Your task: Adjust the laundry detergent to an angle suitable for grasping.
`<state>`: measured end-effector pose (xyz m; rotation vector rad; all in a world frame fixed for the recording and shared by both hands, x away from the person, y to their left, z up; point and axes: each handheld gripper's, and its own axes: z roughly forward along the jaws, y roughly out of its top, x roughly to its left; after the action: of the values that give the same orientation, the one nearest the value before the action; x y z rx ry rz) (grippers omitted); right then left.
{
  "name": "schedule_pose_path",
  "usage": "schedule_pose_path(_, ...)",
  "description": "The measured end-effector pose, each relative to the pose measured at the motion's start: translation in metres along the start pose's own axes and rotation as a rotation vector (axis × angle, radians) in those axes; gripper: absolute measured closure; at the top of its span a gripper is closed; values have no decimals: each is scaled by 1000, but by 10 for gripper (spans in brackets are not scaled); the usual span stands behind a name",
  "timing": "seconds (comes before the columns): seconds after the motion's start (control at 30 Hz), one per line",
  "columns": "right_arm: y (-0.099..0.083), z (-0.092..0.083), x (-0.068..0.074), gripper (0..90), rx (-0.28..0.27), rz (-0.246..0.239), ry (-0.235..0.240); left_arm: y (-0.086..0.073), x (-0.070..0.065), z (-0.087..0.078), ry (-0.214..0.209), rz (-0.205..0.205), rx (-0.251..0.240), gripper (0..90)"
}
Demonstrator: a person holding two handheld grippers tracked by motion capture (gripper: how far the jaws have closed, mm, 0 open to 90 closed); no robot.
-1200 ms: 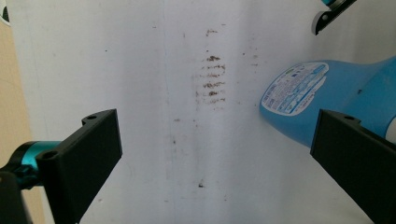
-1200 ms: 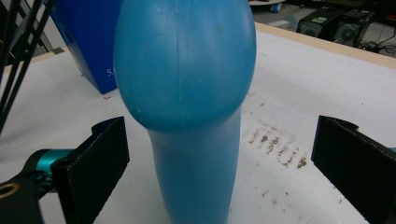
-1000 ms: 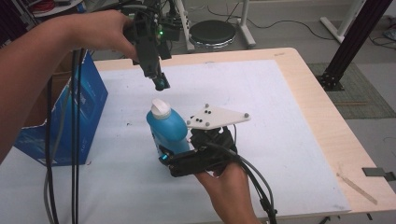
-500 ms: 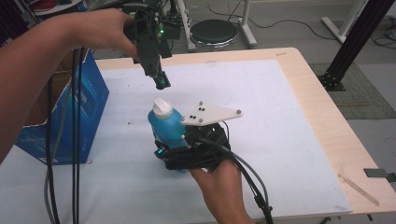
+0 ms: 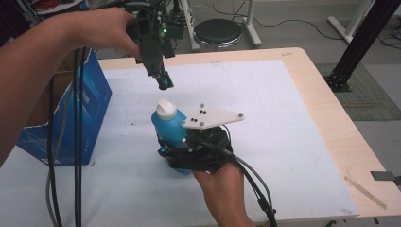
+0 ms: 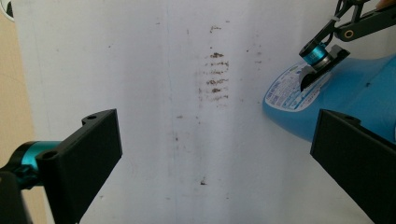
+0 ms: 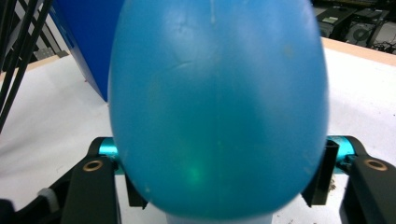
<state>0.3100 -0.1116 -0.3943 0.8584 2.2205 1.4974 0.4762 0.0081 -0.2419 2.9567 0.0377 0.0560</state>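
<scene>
Smooth, slightly glossy plastic bottle (image 5: 169, 126); matt white, perhaps paper, sheet (image 5: 293, 118) on wood table (image 5: 331, 99).

Bottle (image 5: 169, 127) upright mid-table (image 5: 293, 118); box (image 5: 90, 101) at its left; left hand-held gripper (image 5: 164, 84) above bottle.

A stained white sheet (image 6: 210, 93) is spread beneath the left gripper (image 5: 164, 84); a blue cardboard box (image 5: 90, 109) (open-topped) is seen to its left, a black stool (image 5: 218, 32) beyond.

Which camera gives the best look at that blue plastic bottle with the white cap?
The high view: the blue plastic bottle stands whole, white cap included. The right gripper view shows its body up close between the claw jaws; the left gripper view catches its labelled lower part.
</scene>
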Motion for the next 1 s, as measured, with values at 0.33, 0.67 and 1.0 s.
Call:
schedule_pose_path(0.33,0,0,5,432,-7,-25,-23,-1,0,2,-3,1,3,20)
schedule_pose_path(0.67,5,-2,2,443,27,-38,8,-3,0,1,0,-1,2,20)
schedule_pose_path(1.0,19,-19,-16,444,53,-88,85,-3,1,2,-2,0,-1,20)
